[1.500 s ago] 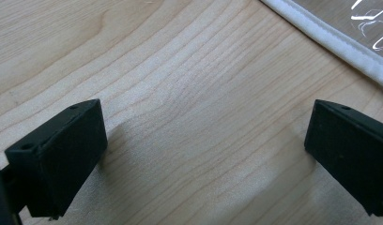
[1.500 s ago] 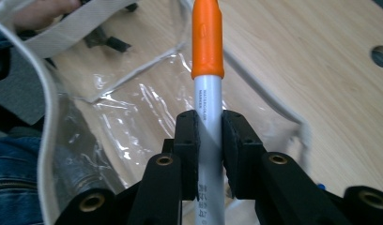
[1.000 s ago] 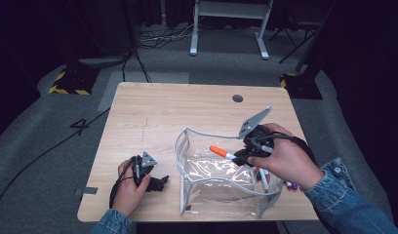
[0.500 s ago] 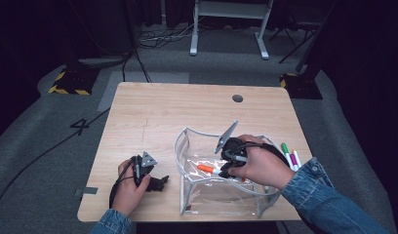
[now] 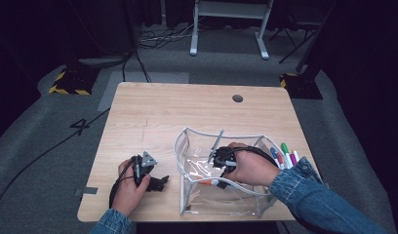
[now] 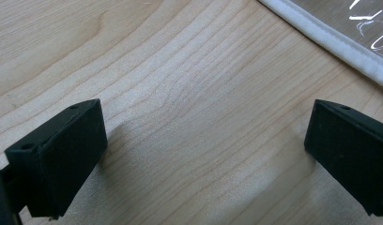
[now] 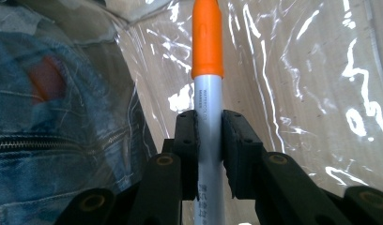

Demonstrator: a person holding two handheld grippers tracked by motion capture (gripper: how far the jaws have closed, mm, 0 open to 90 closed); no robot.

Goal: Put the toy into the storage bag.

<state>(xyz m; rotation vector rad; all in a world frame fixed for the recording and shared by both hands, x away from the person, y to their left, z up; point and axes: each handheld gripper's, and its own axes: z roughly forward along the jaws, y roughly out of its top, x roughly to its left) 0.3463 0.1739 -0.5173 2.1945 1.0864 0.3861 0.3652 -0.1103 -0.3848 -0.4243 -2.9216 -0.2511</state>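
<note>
Here, the right gripper [image 7: 209, 129] is clamping an orange-capped marker [image 7: 207, 84] inside the clear pouch [image 5: 187, 146]; it should lower until the marker rests flat, then release gently.

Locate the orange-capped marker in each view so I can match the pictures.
High view: orange-capped marker low in the clear bag, under the right gripper.
Left gripper view: only the bag's white rim, top right.
Right gripper view: centre, clamped, cap upward.
Shared landmark: the clear bag.

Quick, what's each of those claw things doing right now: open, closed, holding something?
Left gripper: open, holding nothing, over the table.
Right gripper: closed on the orange marker, inside the clear bag.
</note>
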